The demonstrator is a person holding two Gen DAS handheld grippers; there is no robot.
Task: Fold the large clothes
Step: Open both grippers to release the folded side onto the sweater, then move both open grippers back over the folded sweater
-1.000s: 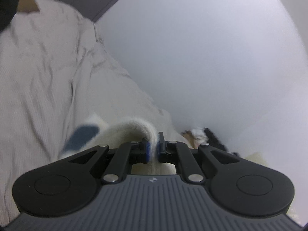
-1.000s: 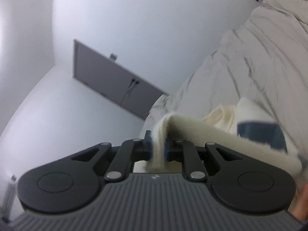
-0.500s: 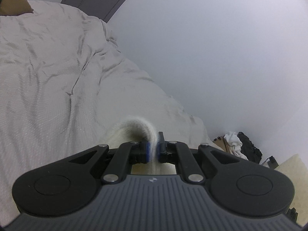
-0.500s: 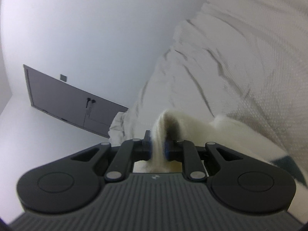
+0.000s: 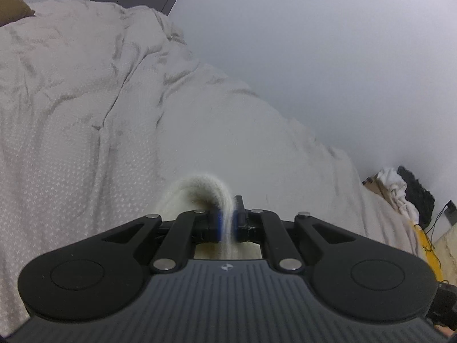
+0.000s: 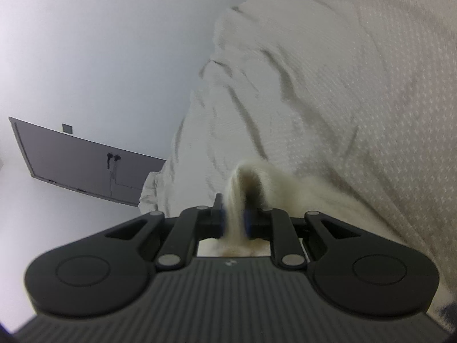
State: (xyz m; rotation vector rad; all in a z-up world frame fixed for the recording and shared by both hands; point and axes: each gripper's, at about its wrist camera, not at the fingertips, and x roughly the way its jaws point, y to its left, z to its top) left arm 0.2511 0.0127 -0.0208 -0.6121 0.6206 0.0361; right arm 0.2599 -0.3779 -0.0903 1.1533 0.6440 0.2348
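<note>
Left wrist view shows the left gripper (image 5: pixel 227 223) pinched tight on a fold of the cream fuzzy garment (image 5: pixel 200 185), which arches up just ahead of its fingertips and falls away to their left over the pale bedspread (image 5: pixel 85 114); beyond lies the white wall (image 5: pixel 314 57). Right wrist view shows the right gripper (image 6: pixel 234 221) clamped on the same garment (image 6: pixel 285 191), which trails to its right across the bedspread (image 6: pixel 357 85), with a grey door (image 6: pixel 80 160) far off to its left.

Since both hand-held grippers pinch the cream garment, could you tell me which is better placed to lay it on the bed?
Neither clearly: the left hand-held gripper and the right hand-held gripper are both shut on the garment over the bedcover, so they should probably lower together.
</note>
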